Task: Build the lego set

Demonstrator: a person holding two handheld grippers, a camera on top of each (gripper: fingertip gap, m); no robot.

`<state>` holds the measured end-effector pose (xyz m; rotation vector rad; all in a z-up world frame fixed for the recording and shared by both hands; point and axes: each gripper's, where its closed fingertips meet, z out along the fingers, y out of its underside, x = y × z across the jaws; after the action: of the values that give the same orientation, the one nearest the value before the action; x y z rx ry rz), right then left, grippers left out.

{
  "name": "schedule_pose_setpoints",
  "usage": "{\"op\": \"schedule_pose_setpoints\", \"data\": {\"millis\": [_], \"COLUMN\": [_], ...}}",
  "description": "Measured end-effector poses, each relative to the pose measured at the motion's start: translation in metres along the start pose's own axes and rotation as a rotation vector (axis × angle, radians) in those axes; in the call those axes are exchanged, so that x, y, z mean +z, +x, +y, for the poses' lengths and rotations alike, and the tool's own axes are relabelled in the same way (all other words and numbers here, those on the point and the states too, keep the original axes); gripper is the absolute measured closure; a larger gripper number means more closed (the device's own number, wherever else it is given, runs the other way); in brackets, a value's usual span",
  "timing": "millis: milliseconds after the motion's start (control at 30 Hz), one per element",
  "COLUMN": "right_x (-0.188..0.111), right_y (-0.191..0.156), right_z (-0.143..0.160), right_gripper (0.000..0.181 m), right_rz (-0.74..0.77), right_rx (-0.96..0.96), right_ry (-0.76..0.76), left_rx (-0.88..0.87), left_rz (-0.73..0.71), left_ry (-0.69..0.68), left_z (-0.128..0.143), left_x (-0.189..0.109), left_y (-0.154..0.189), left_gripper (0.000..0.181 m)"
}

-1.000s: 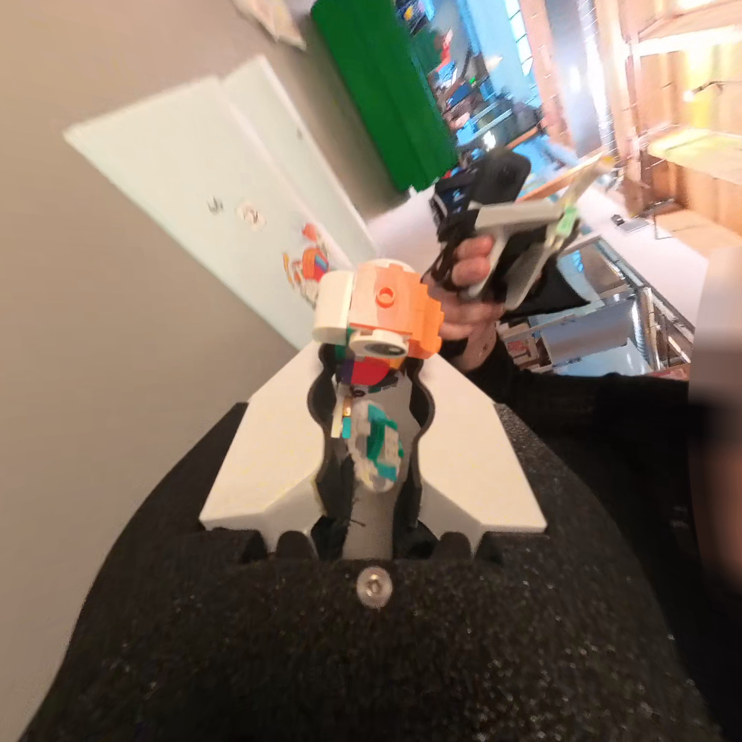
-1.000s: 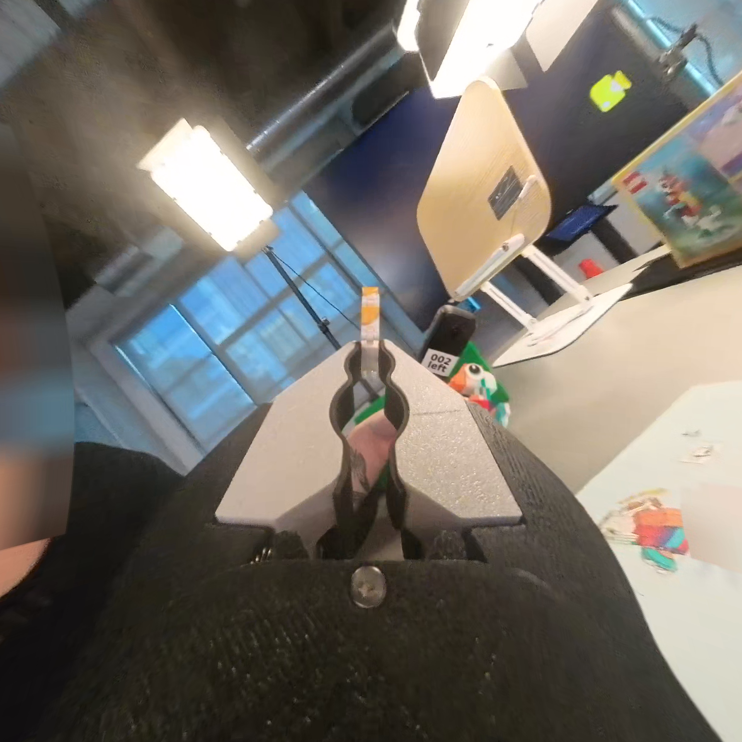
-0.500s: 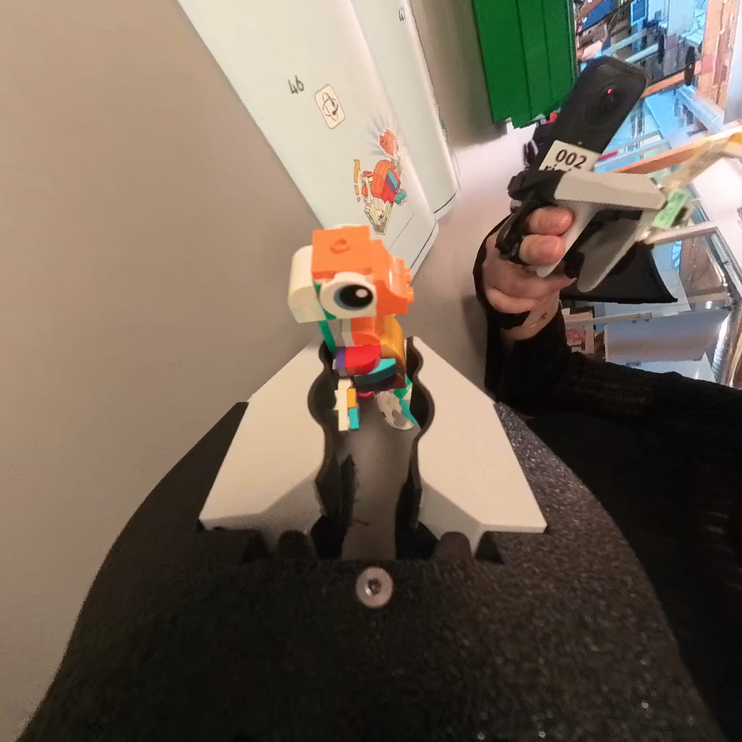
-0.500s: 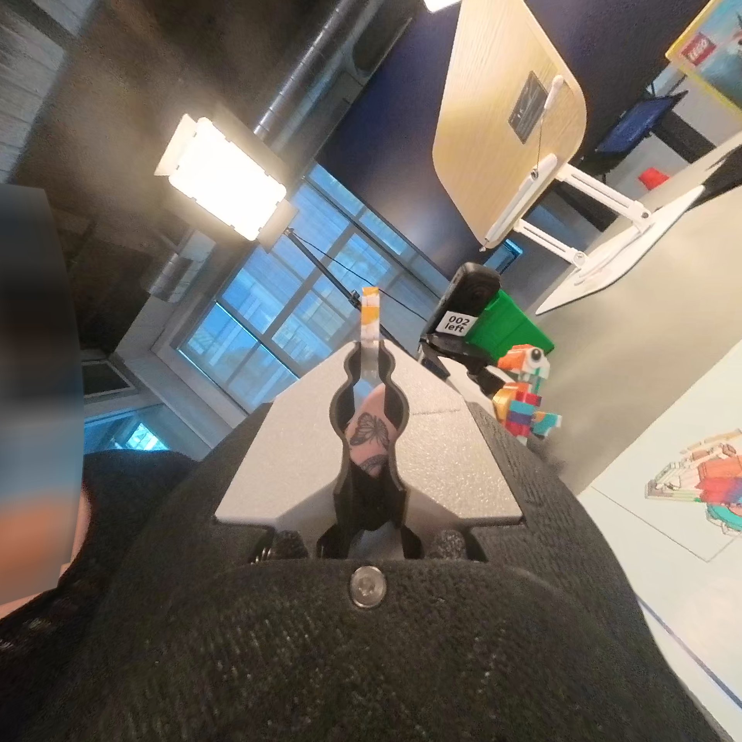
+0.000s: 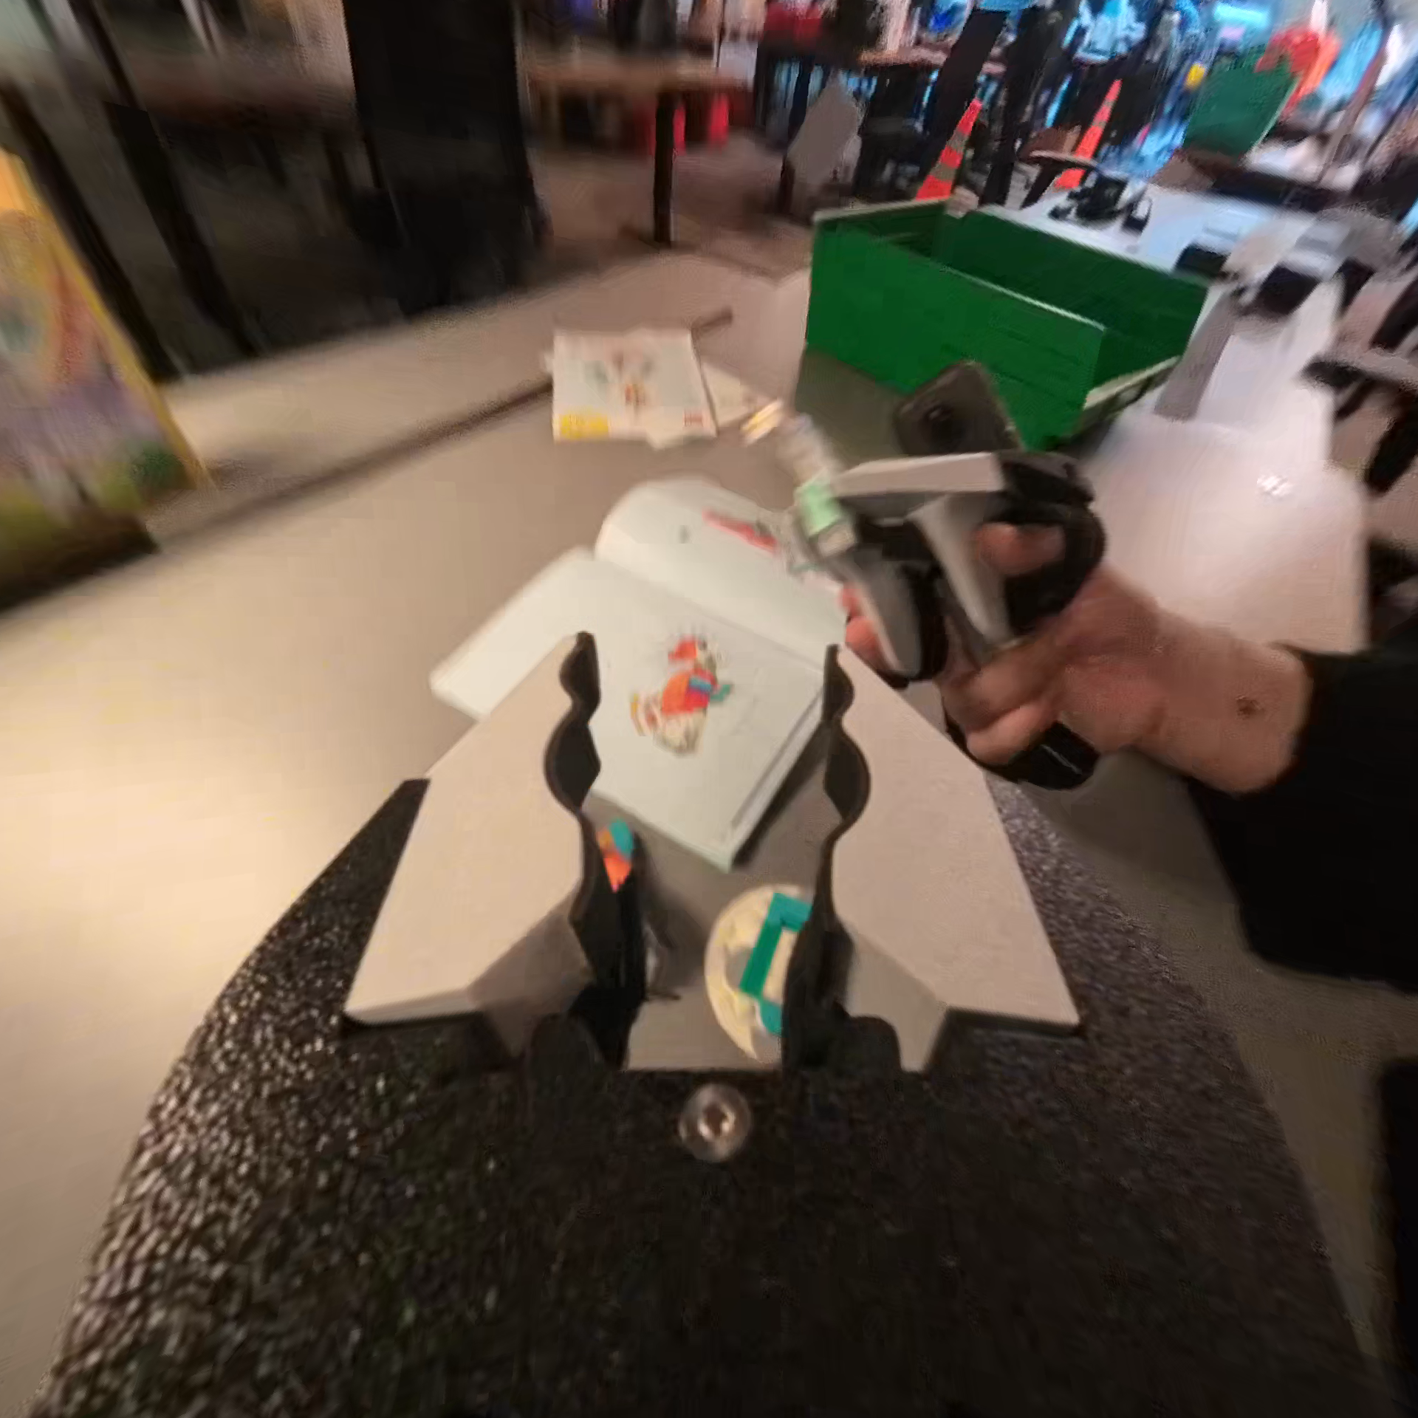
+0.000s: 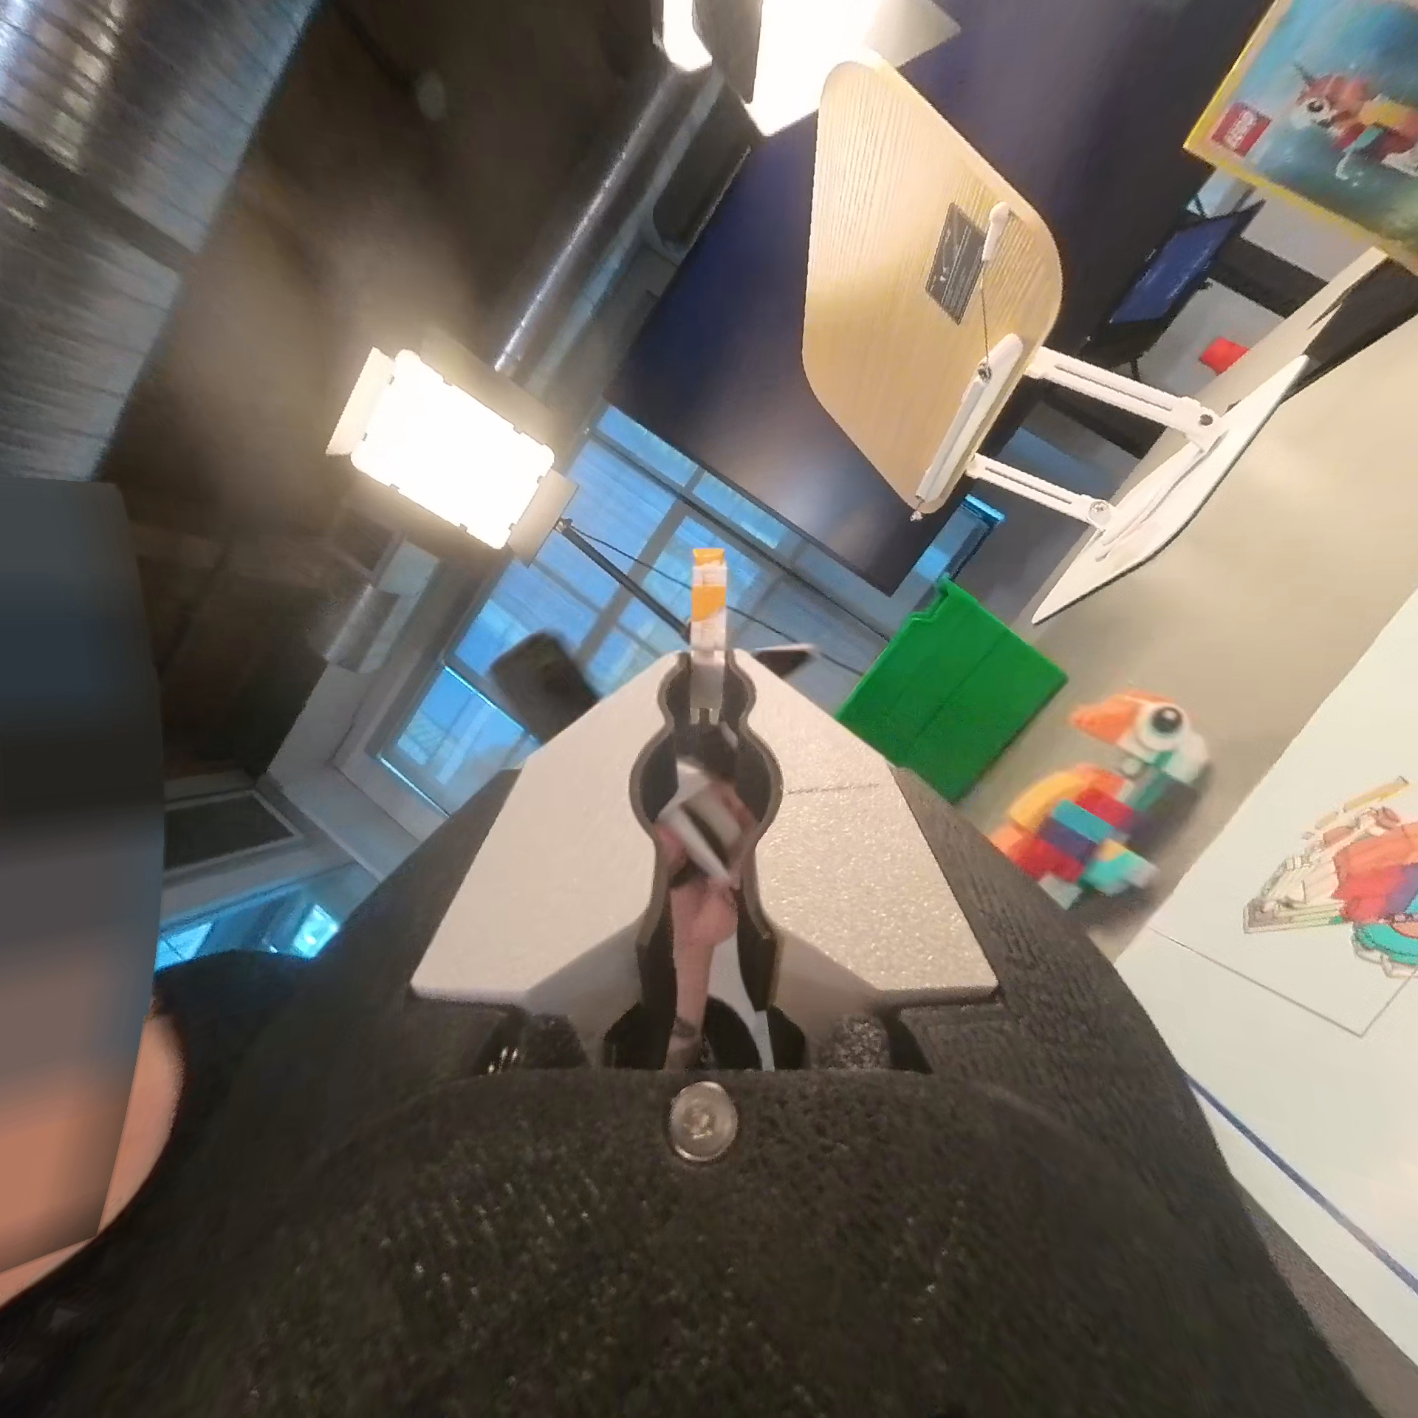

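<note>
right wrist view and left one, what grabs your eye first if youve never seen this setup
In the right wrist view, the colourful lego bird stands on the grey table beside the open instruction booklet. The right gripper is shut on a thin orange-and-white piece. In the left wrist view, the left gripper is open.

Clearances and obstructions, tabletop

Open grey table (image 5: 230, 690) to the left, unobstructed. Ahead: open instruction booklet (image 5: 652, 690) lying flat. Beyond it, loose leaflets (image 5: 629, 384) and green bin (image 5: 959, 322). Right side blocked by right gripper (image 5: 813, 491) and the hand (image 5: 1112, 675) holding it. Lego bird (image 6: 1097, 806) stands between bin and booklet.
</note>
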<state>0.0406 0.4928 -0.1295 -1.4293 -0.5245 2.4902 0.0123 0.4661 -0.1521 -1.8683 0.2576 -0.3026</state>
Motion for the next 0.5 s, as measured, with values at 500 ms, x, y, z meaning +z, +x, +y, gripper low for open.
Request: {"op": "schedule_pose_setpoints", "data": {"millis": [500], "right_x": [-0.001], "right_y": [-0.010], "right_z": [-0.008], "right_gripper": [0.175], "right_rz": [-0.074], "right_rx": [0.076], "right_ry": [0.096], "left_rx": [0.640], "left_rz": [-0.284], "left_ry": [0.175], "left_z": [-0.030], "left_x": [0.027], "left_y": [0.042], "left_gripper": [0.159]}}
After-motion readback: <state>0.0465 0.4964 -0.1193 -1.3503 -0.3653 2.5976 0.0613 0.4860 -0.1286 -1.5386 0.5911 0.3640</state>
